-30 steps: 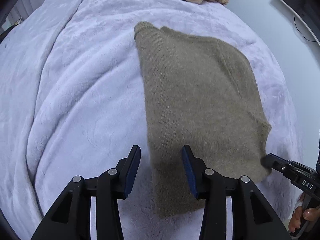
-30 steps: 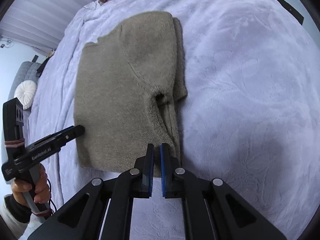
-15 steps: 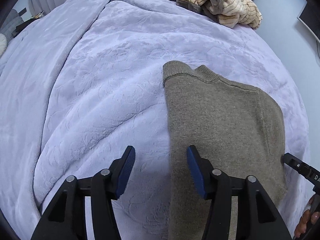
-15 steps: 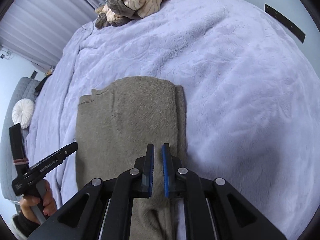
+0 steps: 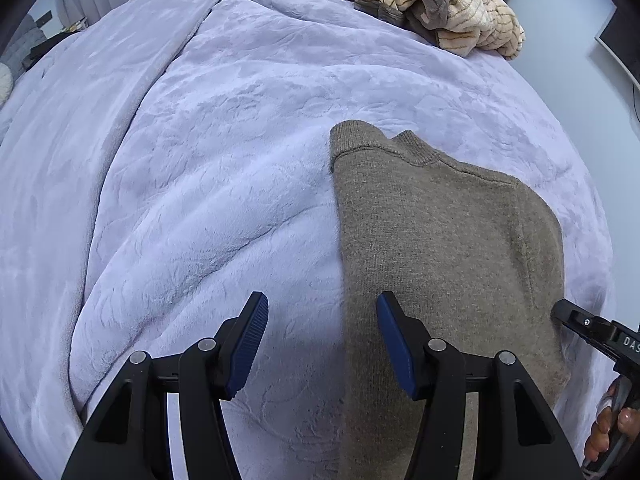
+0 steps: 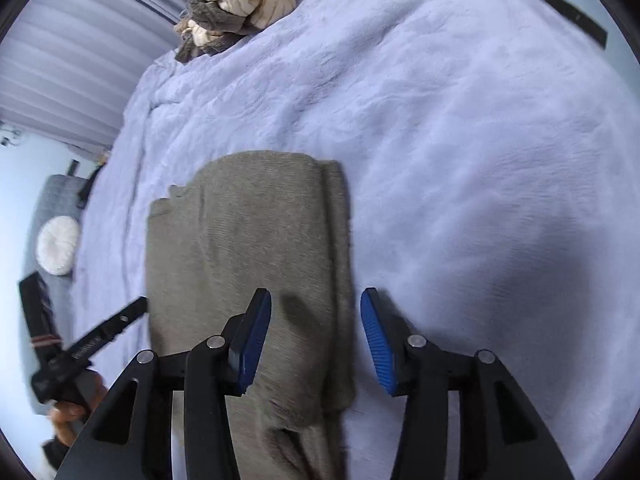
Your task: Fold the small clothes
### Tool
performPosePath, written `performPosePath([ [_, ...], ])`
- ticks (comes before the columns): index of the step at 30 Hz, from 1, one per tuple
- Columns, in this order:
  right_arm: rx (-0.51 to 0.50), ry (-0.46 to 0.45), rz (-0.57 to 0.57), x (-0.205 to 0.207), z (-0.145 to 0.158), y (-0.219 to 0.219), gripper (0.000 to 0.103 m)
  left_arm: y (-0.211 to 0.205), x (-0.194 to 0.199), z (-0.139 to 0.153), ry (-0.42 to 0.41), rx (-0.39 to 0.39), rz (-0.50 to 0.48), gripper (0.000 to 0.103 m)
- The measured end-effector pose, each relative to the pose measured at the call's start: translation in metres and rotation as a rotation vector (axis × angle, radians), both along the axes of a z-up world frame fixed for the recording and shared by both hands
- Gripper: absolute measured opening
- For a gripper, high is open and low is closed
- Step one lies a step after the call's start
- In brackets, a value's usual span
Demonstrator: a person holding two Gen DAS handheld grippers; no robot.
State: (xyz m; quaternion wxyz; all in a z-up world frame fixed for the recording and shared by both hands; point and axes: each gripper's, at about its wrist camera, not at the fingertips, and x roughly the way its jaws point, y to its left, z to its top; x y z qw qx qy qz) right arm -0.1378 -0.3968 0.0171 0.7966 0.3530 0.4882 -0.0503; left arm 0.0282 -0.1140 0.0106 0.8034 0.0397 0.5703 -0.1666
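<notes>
A taupe knit sweater (image 5: pixel 444 248) lies folded lengthwise on a lavender plush blanket (image 5: pixel 200 160). My left gripper (image 5: pixel 320 340) is open and empty, low over the sweater's left edge near its hem end. My right gripper (image 6: pixel 314 340) is open and empty over the sweater's right folded edge (image 6: pixel 340 280). The sweater also shows in the right wrist view (image 6: pixel 248 248). The right gripper's tip shows at the sweater's right side in the left wrist view (image 5: pixel 580 324). The left gripper shows at the left in the right wrist view (image 6: pixel 100 336).
A pile of cream striped and brown clothes (image 5: pixel 436 4) lies at the far end of the bed, also in the right wrist view (image 6: pixel 244 0). A grey sofa with a white round cushion (image 6: pixel 58 244) stands beyond the bed's left side. A dark monitor (image 5: pixel 624 40) is at the right.
My right gripper has opened from shut. Both grippers have pulled back toward the sweater's near end, so the sweater sits lower and closer in both views.
</notes>
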Motion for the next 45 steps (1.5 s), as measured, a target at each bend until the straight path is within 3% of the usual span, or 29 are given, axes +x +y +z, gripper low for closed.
performPosePath([
  [1, -0.004, 0.003, 0.026, 0.005, -0.001, 0.004, 0.014, -0.001, 0.0, 0.0, -0.005, 0.006, -0.007, 0.058],
  [3, -0.09, 0.033, 0.062, 0.009, -0.001, 0.014, 0.011, -0.002, -0.001, -0.001, -0.007, 0.009, -0.015, 0.058],
  [5, -0.152, 0.059, 0.066, 0.008, -0.003, 0.018, 0.011, -0.002, 0.0, -0.001, 0.0, 0.006, -0.015, 0.058],
  [10, -0.049, 0.065, -0.023, -0.007, -0.014, 0.002, 0.011, -0.005, 0.0, 0.001, -0.001, 0.026, -0.019, 0.058],
  [24, -0.015, 0.067, -0.095, -0.038, 0.002, 0.005, 0.013, -0.003, -0.001, 0.001, 0.007, 0.03, -0.009, 0.058],
  [27, -0.02, 0.06, -0.099, -0.037, 0.007, 0.005, 0.025, -0.004, -0.001, 0.002, 0.006, 0.037, -0.017, 0.058],
  [29, -0.023, 0.051, -0.104, -0.039, 0.011, 0.003, 0.046, -0.004, -0.001, 0.002, 0.006, 0.041, -0.023, 0.059],
  [30, -0.025, 0.045, -0.108, -0.039, 0.013, 0.003, 0.048, -0.004, -0.001, 0.002, 0.006, 0.042, -0.026, 0.059],
  [33, -0.019, 0.035, -0.105, -0.037, 0.015, 0.004, 0.05, -0.004, -0.001, 0.003, -0.005, 0.074, -0.021, 0.082],
  [35, -0.001, 0.037, -0.1, -0.036, 0.013, 0.005, 0.058, -0.002, -0.001, 0.003, -0.004, 0.076, -0.026, 0.082],
  [41, 0.022, 0.051, -0.081, -0.03, 0.004, 0.009, 0.06, 0.001, 0.0, 0.0, 0.022, 0.073, -0.014, 0.083],
  [42, 0.026, 0.05, -0.081, -0.03, 0.003, 0.008, 0.061, 0.0, 0.001, 0.0, 0.025, 0.075, -0.01, 0.086],
  [43, 0.029, 0.05, -0.078, -0.029, 0.002, 0.008, 0.064, 0.0, 0.001, 0.0, 0.025, 0.082, -0.006, 0.099],
  [45, 0.027, 0.052, -0.069, -0.028, 0.001, 0.008, 0.065, 0.0, 0.001, 0.0, 0.017, 0.091, -0.007, 0.103],
])
